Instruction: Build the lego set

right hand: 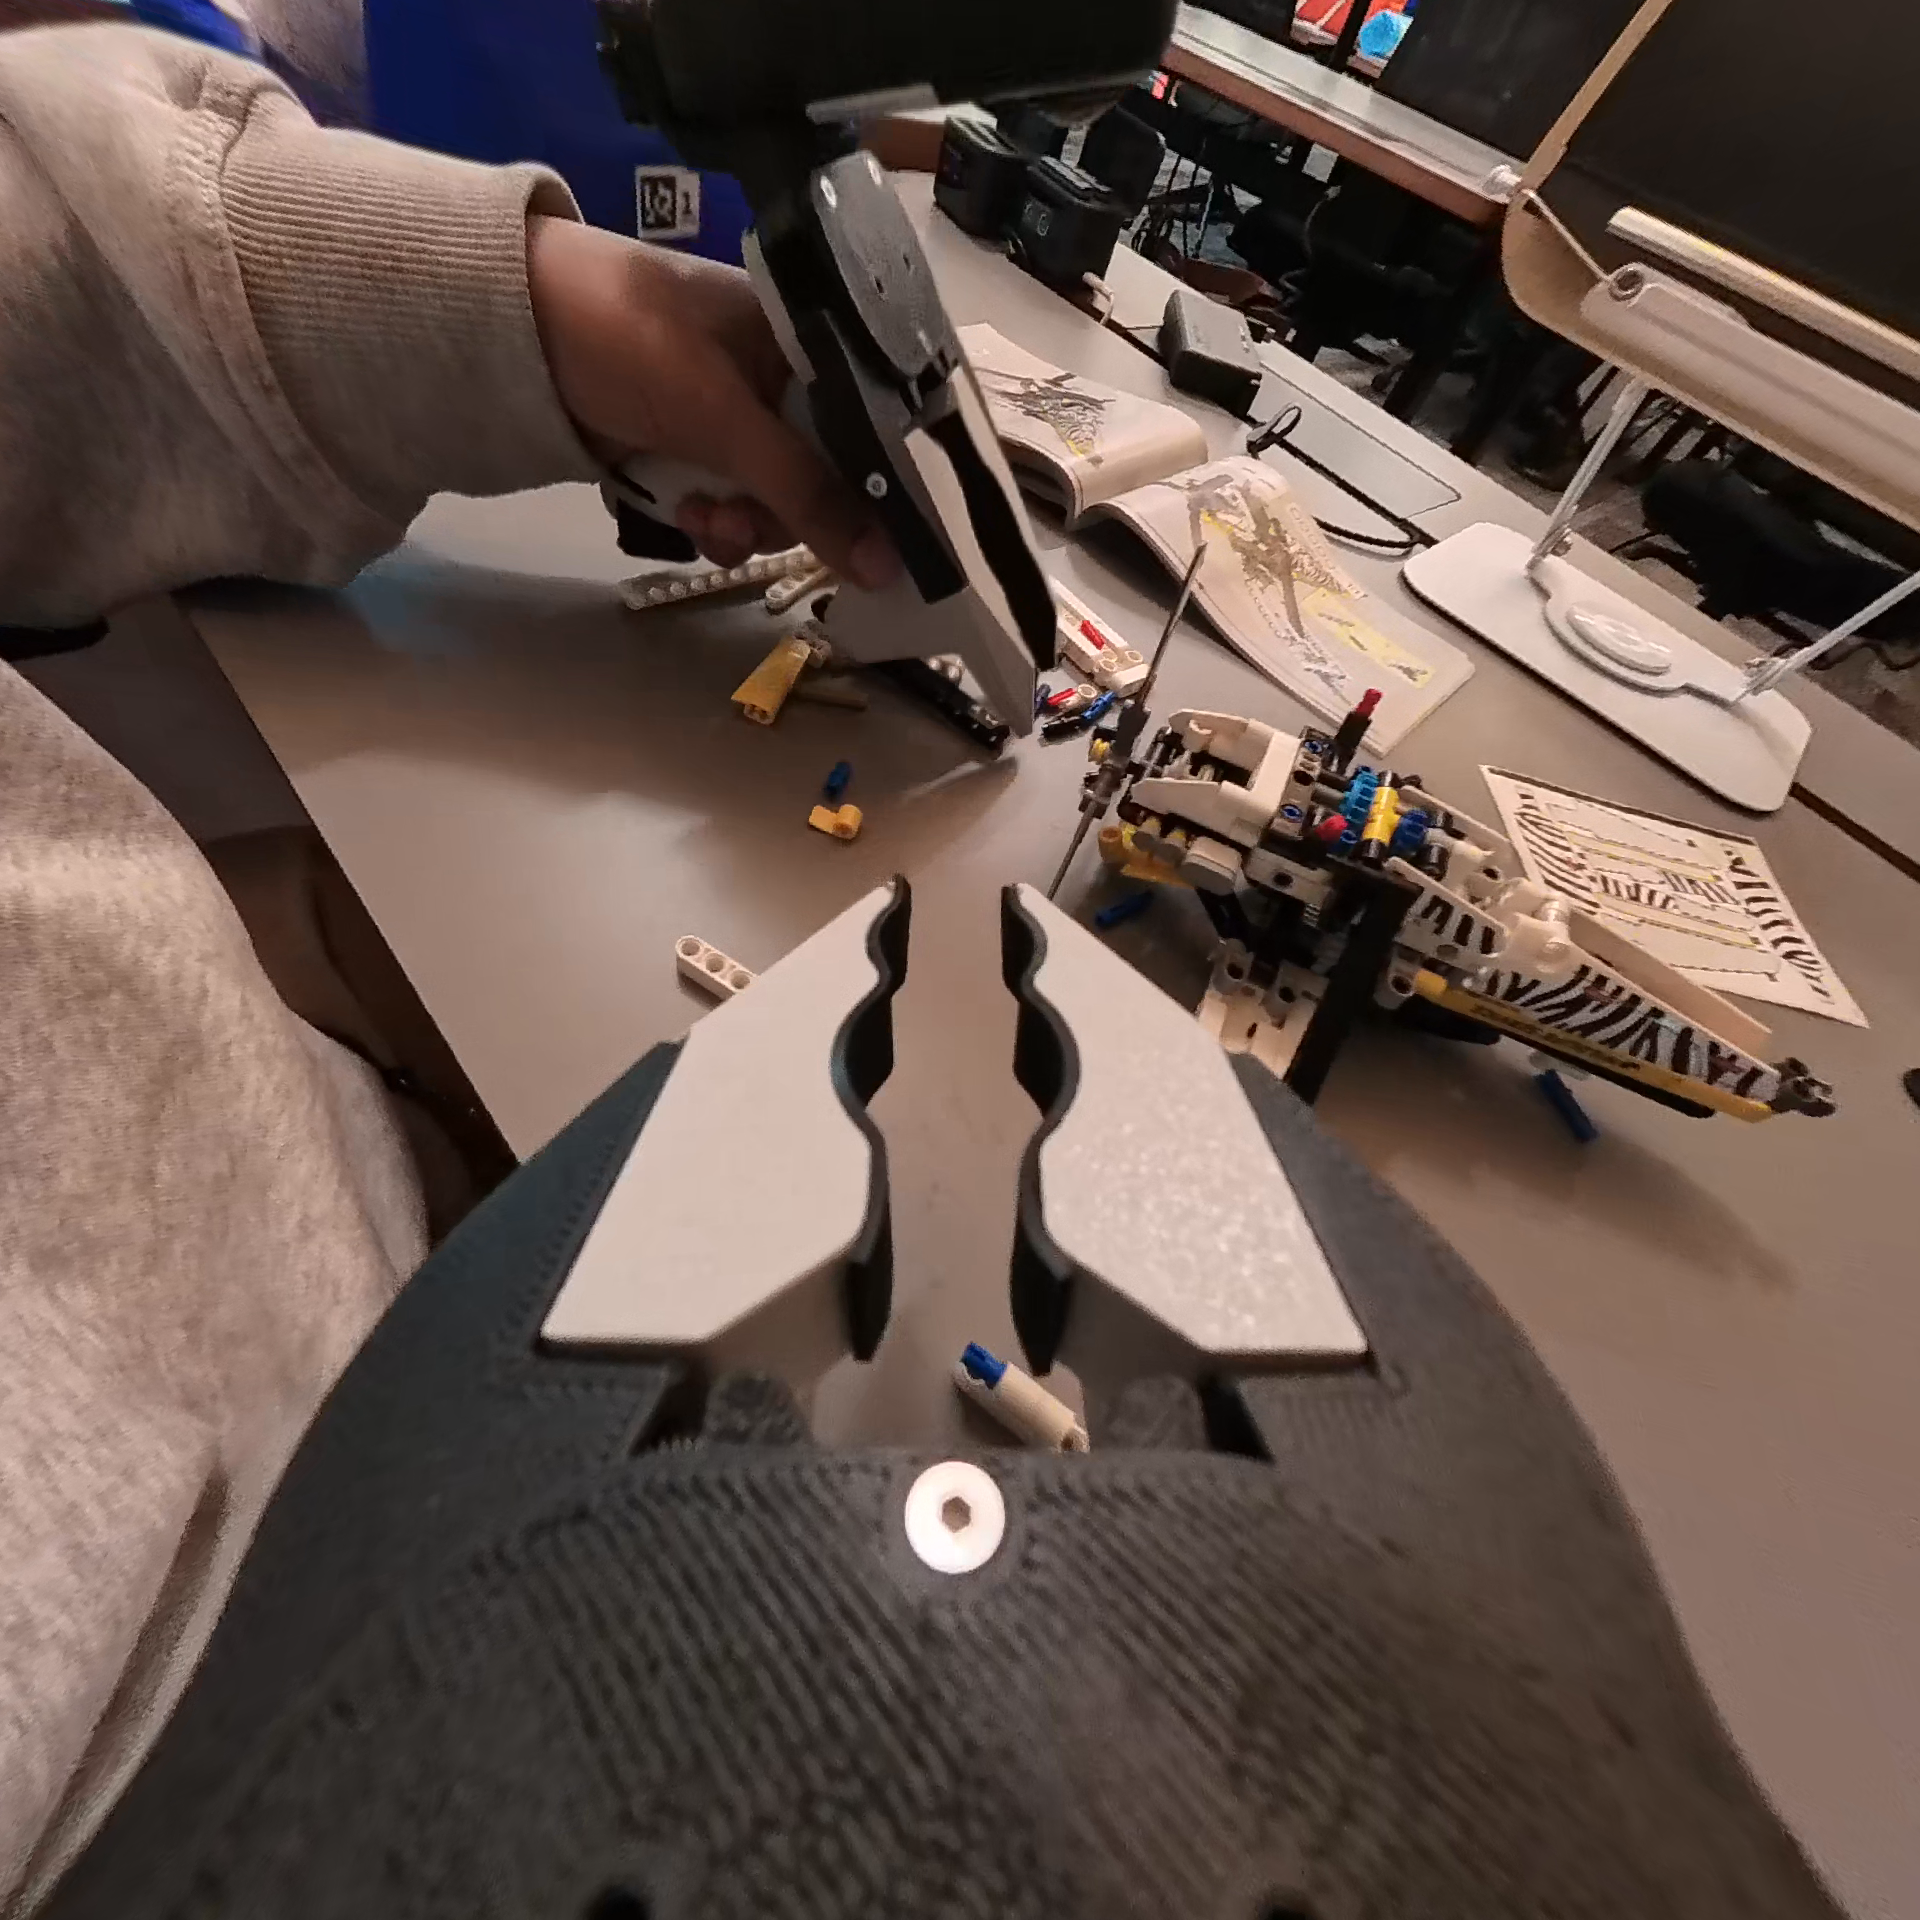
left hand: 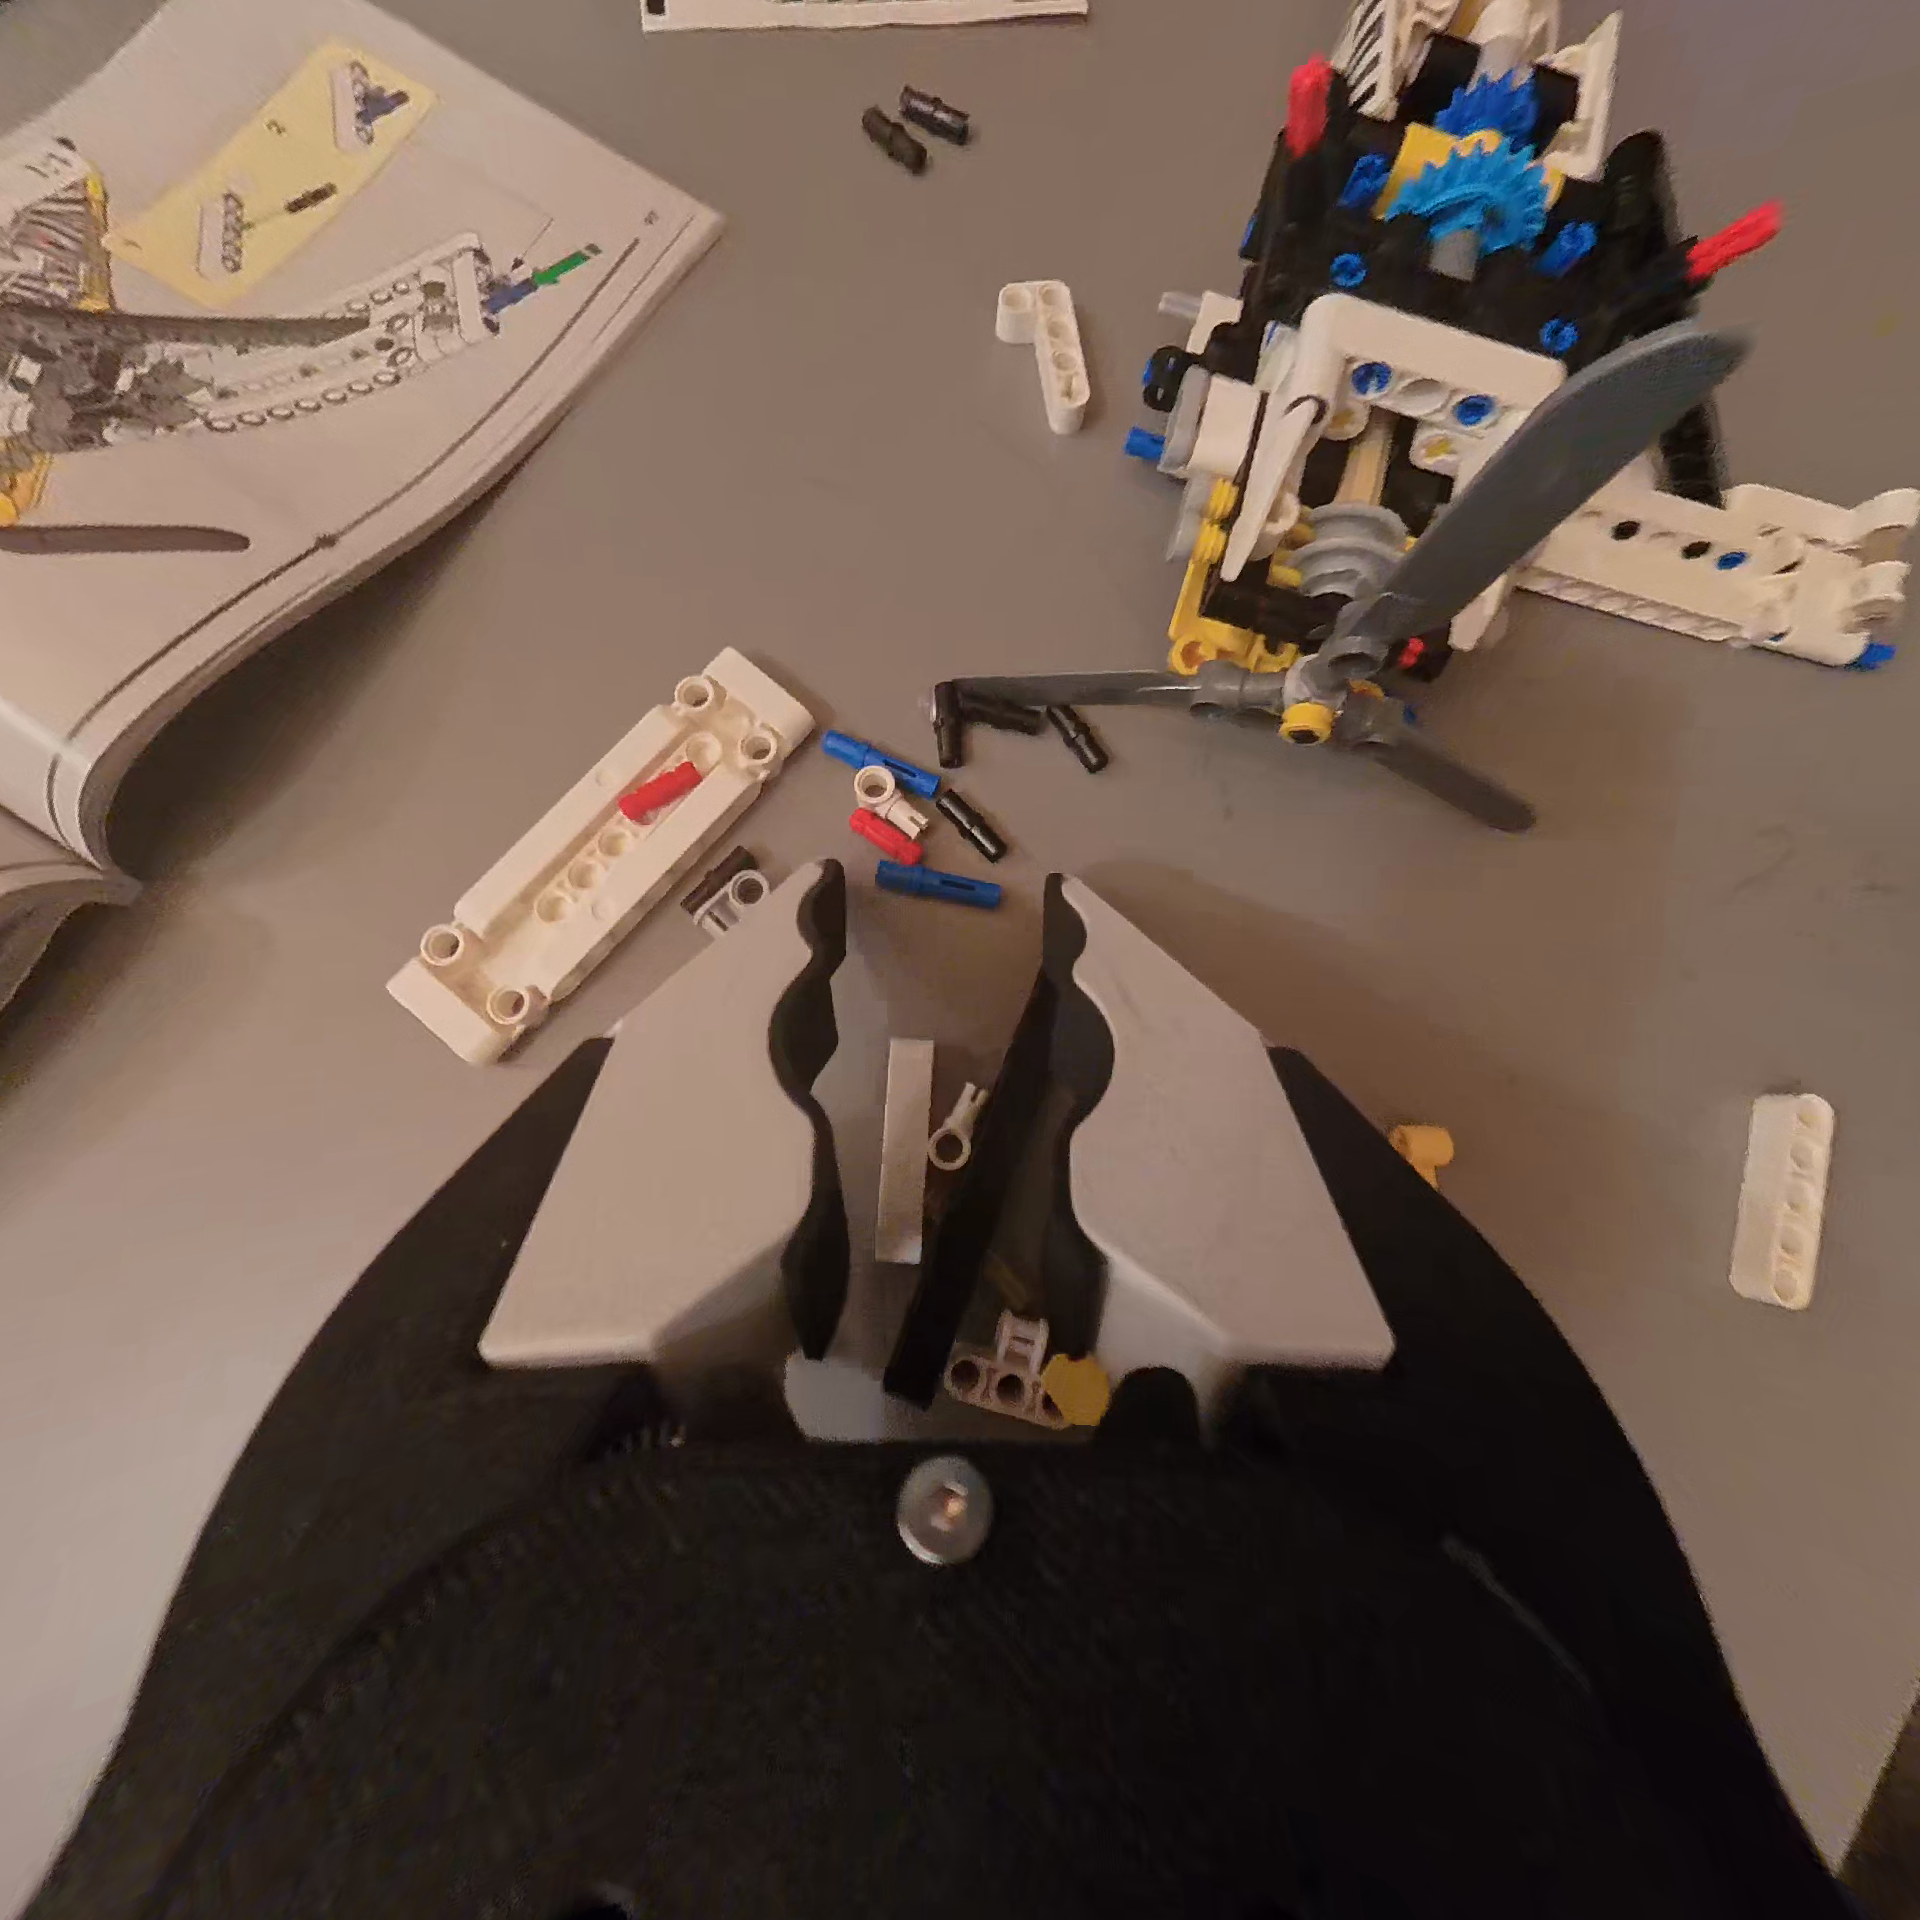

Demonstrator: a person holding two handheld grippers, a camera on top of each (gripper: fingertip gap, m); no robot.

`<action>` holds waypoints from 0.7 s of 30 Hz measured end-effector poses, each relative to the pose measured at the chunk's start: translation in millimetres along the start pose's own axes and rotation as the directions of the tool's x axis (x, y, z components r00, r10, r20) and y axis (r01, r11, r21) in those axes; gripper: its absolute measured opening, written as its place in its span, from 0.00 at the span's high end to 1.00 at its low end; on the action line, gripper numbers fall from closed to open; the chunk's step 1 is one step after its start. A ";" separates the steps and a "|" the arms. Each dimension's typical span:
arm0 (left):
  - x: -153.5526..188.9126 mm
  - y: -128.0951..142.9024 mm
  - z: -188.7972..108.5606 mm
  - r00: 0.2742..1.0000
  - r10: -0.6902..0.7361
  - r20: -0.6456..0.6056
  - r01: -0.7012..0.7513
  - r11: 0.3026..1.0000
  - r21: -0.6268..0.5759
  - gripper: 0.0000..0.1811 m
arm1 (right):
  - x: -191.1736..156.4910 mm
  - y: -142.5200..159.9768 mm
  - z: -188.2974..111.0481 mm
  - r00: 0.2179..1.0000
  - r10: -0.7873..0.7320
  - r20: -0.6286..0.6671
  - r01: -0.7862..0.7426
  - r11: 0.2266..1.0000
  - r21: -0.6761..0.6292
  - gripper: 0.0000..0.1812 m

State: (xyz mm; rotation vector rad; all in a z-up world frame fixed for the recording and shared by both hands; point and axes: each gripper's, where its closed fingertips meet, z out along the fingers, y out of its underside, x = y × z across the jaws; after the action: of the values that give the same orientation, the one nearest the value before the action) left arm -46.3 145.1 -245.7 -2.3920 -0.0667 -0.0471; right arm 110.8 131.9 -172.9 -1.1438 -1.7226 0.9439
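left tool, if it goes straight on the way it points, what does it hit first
Probably the blue pin just beyond the open left tool, among loose pins on the table; depth is hard to judge.

Under my jaws the grey bench (left hand: 852, 436) is carrying an open booklet (left hand: 260, 343), a plane model (left hand: 1455, 436), a white panel (left hand: 597, 857) and scattered pins (left hand: 914, 821).

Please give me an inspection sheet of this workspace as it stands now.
Surface: smooth grey table, loose parts scattered.
Job's things: half-built white, black and yellow plane model with grey propeller; open paper instruction booklet; white studless panel with a red pin lying on it; striped sticker sheet.
Clutter: small blue, red and black pins; white perforated beam.
Grippers: left gripper open, empty, over the pins; right gripper open, empty.
Cables: black cable beyond the booklet.
Surroundings: white lamp base, dark devices, person's beige sleeve.
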 end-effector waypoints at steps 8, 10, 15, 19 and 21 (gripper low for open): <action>-1.0 0.4 1.8 0.998 -0.053 -0.037 0.053 0.999 0.004 0.88 | 2.3 3.6 0.2 1.000 0.020 0.004 -0.020 1.000 0.007 0.91; -0.7 0.8 1.3 0.998 -0.044 -0.036 0.044 0.999 0.005 0.88 | 3.1 3.9 -0.1 1.000 0.024 0.004 -0.024 1.000 0.010 0.91; 16.3 -13.0 -17.1 0.995 0.030 -0.099 -0.020 0.994 0.108 0.88 | 5.0 4.7 -1.2 0.999 0.034 -0.001 -0.034 0.999 0.010 0.91; 75.4 -41.7 -69.3 0.864 0.012 -0.504 0.145 0.952 0.271 0.88 | 0.7 -3.6 -2.7 0.996 0.081 0.046 -0.084 0.994 0.068 0.91; 100.4 -55.9 -106.6 0.653 -0.031 -0.756 0.342 0.904 0.258 0.88 | -6.7 -12.7 -4.3 0.991 0.086 0.101 -0.099 0.987 0.130 0.89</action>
State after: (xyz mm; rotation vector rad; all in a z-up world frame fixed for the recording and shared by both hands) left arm 48.9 116.9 -124.4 -1.7941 0.0555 -1.0205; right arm 112.4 122.3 -161.4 -1.1135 -1.6648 1.1711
